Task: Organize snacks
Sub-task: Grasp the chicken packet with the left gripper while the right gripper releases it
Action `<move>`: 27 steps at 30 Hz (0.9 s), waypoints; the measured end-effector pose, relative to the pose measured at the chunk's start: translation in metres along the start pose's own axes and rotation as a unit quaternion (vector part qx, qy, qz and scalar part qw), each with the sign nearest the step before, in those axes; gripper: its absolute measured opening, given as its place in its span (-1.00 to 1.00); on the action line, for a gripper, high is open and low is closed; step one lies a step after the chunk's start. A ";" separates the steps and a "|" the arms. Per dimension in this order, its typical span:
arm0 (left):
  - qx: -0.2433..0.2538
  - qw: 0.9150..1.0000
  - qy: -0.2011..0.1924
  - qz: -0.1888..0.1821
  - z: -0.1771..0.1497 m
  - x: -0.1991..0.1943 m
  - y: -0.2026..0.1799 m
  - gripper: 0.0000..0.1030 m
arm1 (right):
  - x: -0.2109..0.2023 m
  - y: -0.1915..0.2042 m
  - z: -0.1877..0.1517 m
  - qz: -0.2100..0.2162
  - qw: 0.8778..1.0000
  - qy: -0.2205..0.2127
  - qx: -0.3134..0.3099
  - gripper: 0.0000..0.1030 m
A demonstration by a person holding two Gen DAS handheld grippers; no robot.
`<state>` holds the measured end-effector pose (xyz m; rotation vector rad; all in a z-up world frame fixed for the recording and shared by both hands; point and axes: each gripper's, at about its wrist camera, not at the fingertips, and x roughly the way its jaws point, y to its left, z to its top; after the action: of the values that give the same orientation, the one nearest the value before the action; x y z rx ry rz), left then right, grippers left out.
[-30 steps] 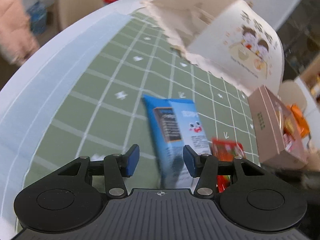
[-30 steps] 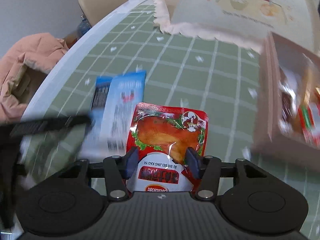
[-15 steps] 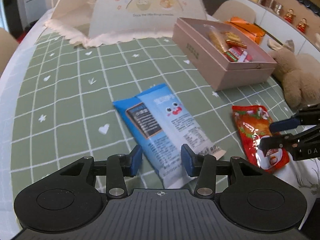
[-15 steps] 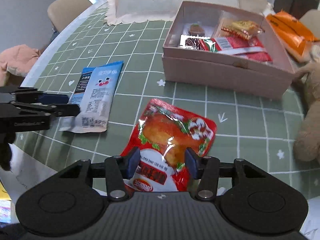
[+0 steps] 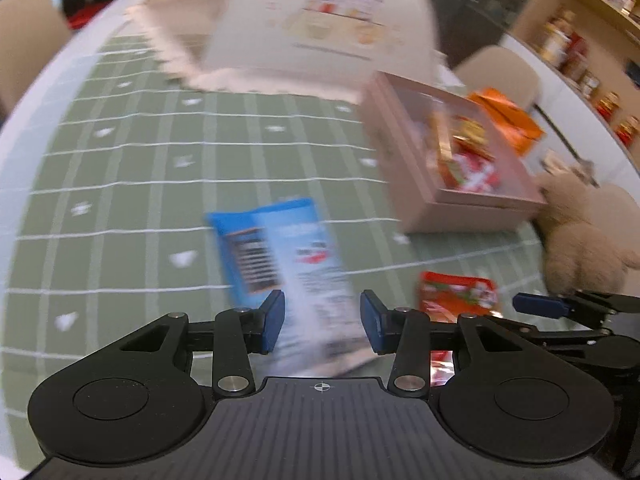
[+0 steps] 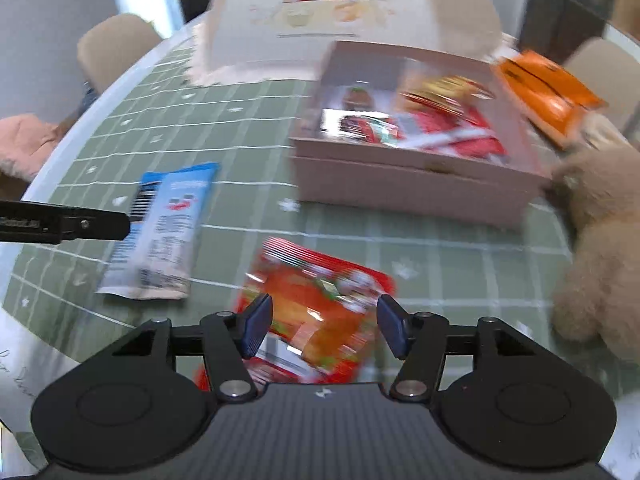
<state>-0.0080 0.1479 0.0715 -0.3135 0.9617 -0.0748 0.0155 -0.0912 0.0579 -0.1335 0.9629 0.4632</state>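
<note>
Both of your grippers hover over a green checked tablecloth (image 6: 240,148), each lined up with one loose snack packet. Your left gripper (image 5: 322,326) has its jaws spread, though they have just been closing; the near end of the blue packet (image 5: 280,256) lies on the cloth in the gap between them, and the pads do not press on it. Your right gripper (image 6: 324,328) also stands spread, its jaws having just been opening; the red packet (image 6: 320,300) lies flat beneath and between them, likewise ungripped.

Progress, as a judgement: the task is partly done. The pink box (image 6: 400,184) stands open beyond the two packets and already holds several wrapped snacks, red and gold among them; blur prevents an exact count of its contents. Two packets on the cloth remain to be lifted and placed in the box. An orange packet (image 6: 548,92) lies behind the box, just beside it; whether it belongs to the task cannot be told.

Count of items:
- one blue packet, left of the red one and apart from it;
- one red packet, nearest the front wall of the box;
- one orange packet;
- one pink box;
- one plush toy (image 6: 600,240), touching the right end of the box;
- one domed food cover (image 6: 340,16) at the far side of the table;
- two grippers.
</note>
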 end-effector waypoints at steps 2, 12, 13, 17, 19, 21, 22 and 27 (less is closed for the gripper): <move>0.006 0.999 0.014 -0.038 0.000 0.009 -0.011 -0.10 | -0.004 -0.014 -0.010 -0.008 1.000 0.002 0.020 0.06; 0.009 0.989 0.086 -0.116 -0.021 0.059 -0.040 -0.10 | 0.001 -0.017 -0.050 0.005 0.999 0.022 0.026 -0.24; 0.002 0.988 0.089 -0.129 -0.021 0.062 -0.039 -0.10 | 0.000 -0.015 -0.052 0.002 1.000 0.016 0.025 -0.24; -0.036 0.977 0.100 -0.187 -0.021 0.081 -0.042 -0.11 | 0.000 -0.018 -0.054 0.009 1.000 0.011 0.022 -0.24; -0.036 0.974 0.101 -0.200 -0.019 0.087 -0.049 -0.02 | 0.000 -0.019 -0.054 0.011 1.000 0.009 0.016 -0.24; -0.015 0.977 0.092 -0.190 -0.017 0.087 -0.060 0.01 | 0.000 -0.020 -0.054 0.010 1.000 0.006 0.012 -0.23; -0.005 0.979 0.089 -0.186 -0.015 0.087 -0.065 0.02 | 0.001 -0.021 -0.053 0.011 1.000 0.005 0.011 -0.23; 0.012 0.980 0.091 -0.178 -0.008 0.094 -0.073 0.00 | 0.001 -0.025 -0.052 0.015 1.000 0.004 0.006 -0.23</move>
<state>0.0454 0.0576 0.0140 -0.4605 1.0767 -0.4484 -0.0126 -0.1299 0.0249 -0.1113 0.9764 0.4842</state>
